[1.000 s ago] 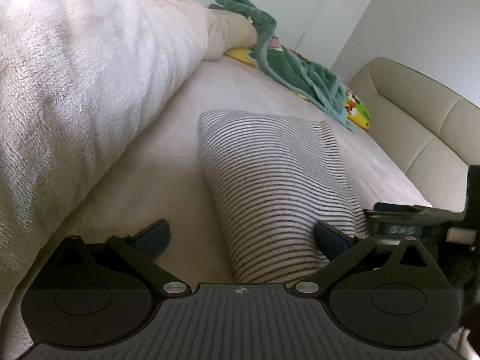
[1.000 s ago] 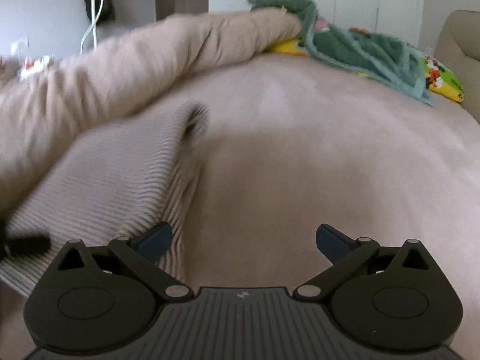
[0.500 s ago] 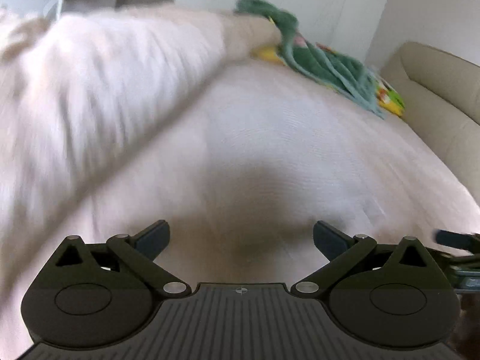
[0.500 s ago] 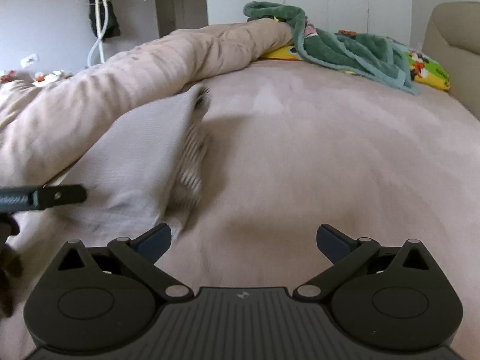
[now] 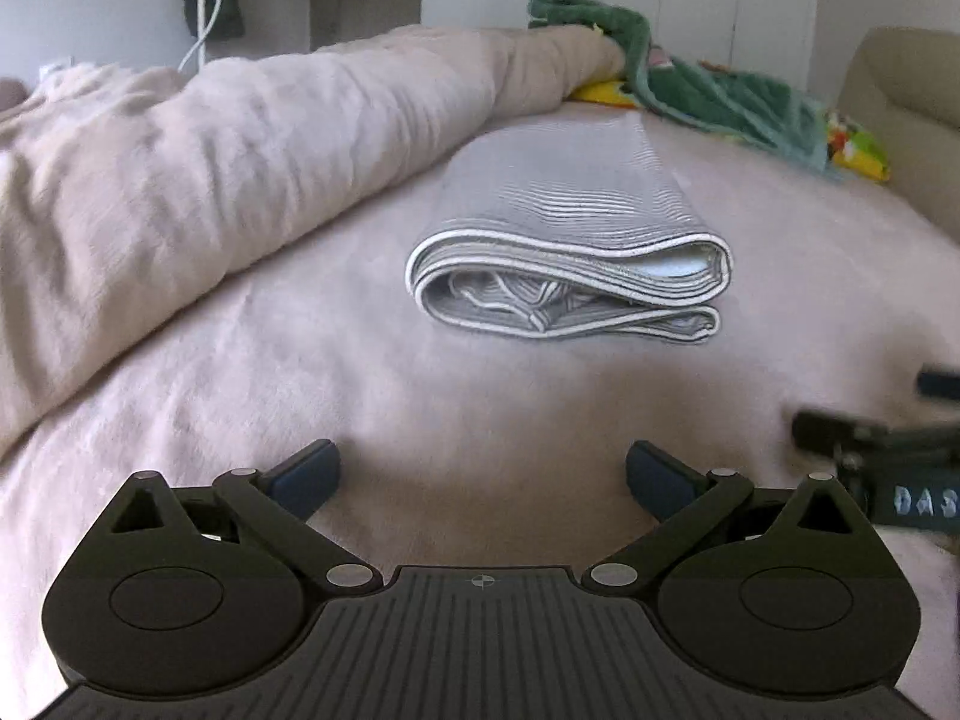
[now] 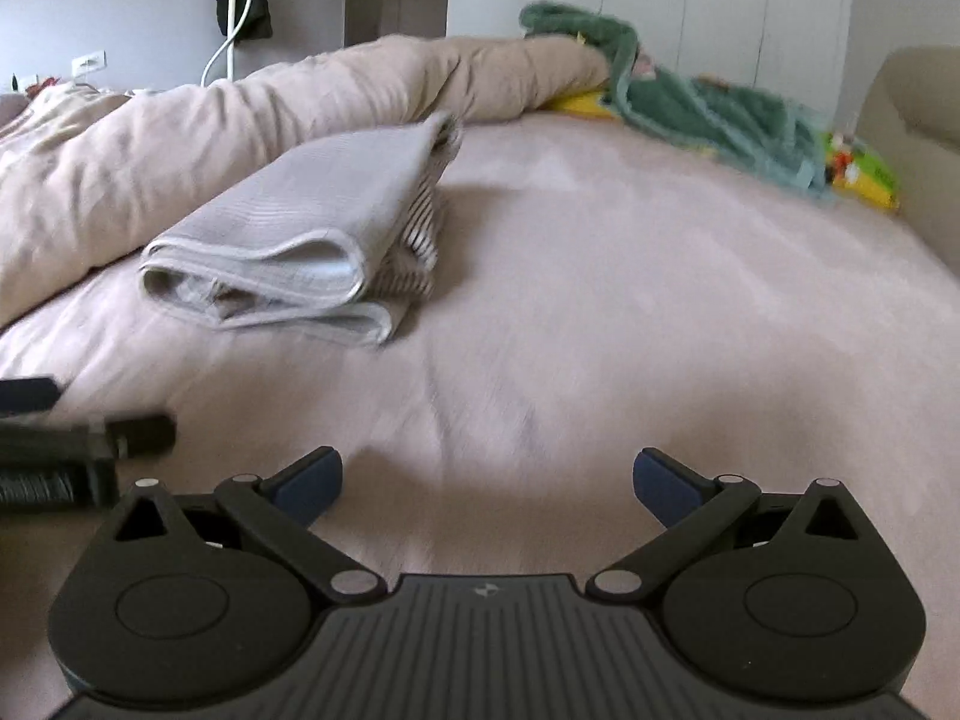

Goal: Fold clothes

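A grey-and-white striped garment (image 5: 570, 228) lies folded into a thick flat bundle on the pinkish bed cover (image 5: 420, 396), its rolled hem edges facing me. From the right wrist view the same striped garment (image 6: 312, 228) sits at the left, beside the duvet. My left gripper (image 5: 483, 474) hovers open a short way in front of the bundle, nothing between its blue pads. My right gripper (image 6: 487, 477) is open too, over bare cover to the right of the garment. Each gripper's black body shows at the edge of the other's view.
A bulky beige duvet (image 5: 210, 156) runs along the left side of the bed. A green towel (image 5: 708, 84) over a yellow printed cloth (image 5: 858, 150) lies at the far right end. A beige sofa (image 5: 912, 120) stands beyond the right edge; a white cable (image 6: 231, 18) hangs on the far wall.
Both grippers have pulled back from the striped garment, which now lies free and folded in front of them. Both views have swung level, showing the room's far wall.
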